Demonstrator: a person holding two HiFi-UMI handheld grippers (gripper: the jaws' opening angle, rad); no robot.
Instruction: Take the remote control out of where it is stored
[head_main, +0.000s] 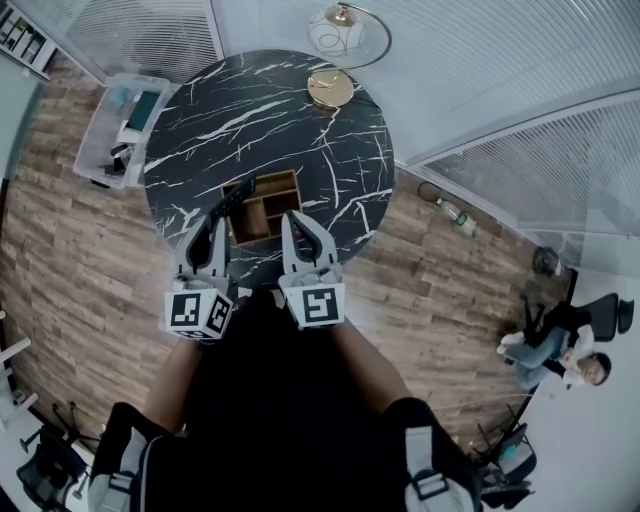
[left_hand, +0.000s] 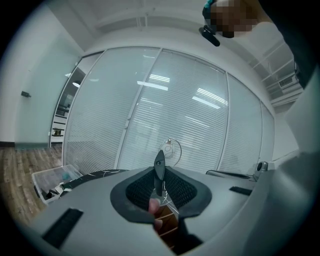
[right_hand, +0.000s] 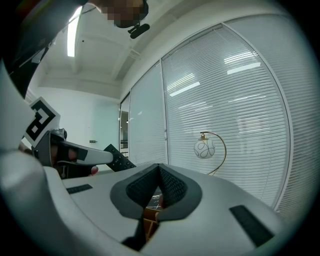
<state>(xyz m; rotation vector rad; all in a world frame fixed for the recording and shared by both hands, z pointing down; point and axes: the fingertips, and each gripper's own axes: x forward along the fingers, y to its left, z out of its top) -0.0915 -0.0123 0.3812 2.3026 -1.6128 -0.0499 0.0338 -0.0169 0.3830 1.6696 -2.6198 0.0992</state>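
Wood-plank floor (head_main: 60, 260) fills the room under a round black marble desk (head_main: 260, 110) veined in white. A clear plastic bin (head_main: 95, 150) stands on the floor just left of the desk, and a person (head_main: 560, 345) sits well apart at the right. On the near half of the desk is an open wooden organiser (head_main: 270, 178) split into compartments; at the far edge stands a gold lamp (head_main: 330, 88) with a glass globe.

Both tongs are at the near edge of the desk, side by side. The left tongs (head_main: 212, 228) are clamped on the black remote control (head_main: 235, 198), which shows edge-on between the pads in the left gripper view (left_hand: 159, 170). The remote control sticks out past the tips, angled far and to the right; from above, its far end lies over the organiser's near left corner. The right tongs (head_main: 297, 222) are together with nothing between them, their tips over the organiser's near right part.
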